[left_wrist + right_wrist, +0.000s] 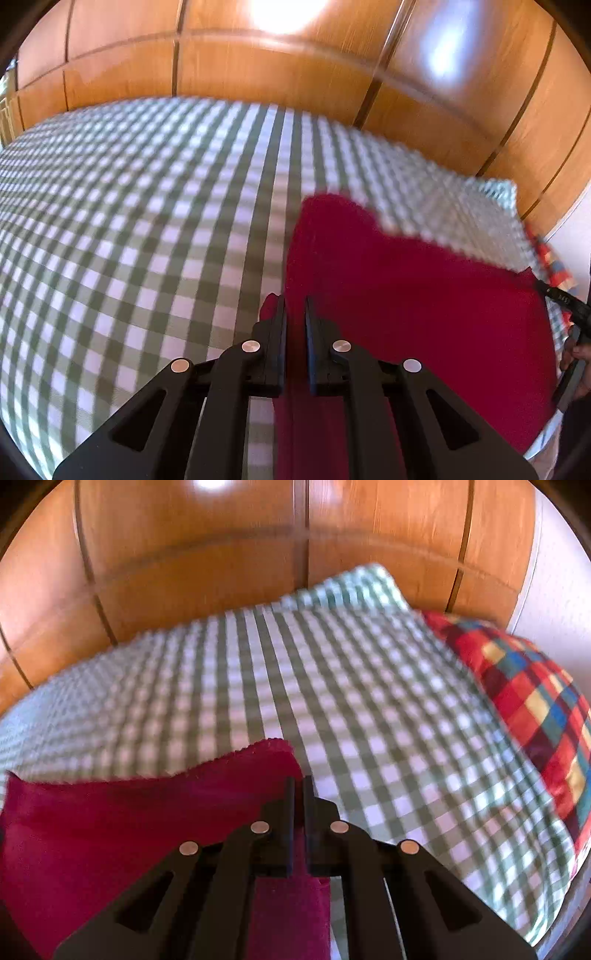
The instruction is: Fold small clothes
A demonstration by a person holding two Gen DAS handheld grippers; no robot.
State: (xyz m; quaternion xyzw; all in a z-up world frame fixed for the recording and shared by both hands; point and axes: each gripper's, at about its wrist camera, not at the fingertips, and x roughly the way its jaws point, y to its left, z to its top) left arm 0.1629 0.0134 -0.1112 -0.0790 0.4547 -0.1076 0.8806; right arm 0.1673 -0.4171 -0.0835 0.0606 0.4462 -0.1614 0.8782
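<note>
left tool (294, 306) and right tool (299, 786) each pinch an edge of the red cloth (406, 295) — bed (147, 221) ahead of both.

Left gripper (294, 301) jaws nearly closed, pinching fabric; right gripper (299, 781) likewise, both level.

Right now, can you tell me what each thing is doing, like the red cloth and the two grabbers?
Red cloth: lifted off the bed, stretched between both grippers.
Left gripper: shut on one edge of the red cloth.
Right gripper: shut on the other edge of the red cloth.
Checked bedsheet: spread flat over the bed.
Colourful plaid pillow: lying at the bed's edge, partly under the sheet.
Wooden wardrobe doors: closed.
</note>
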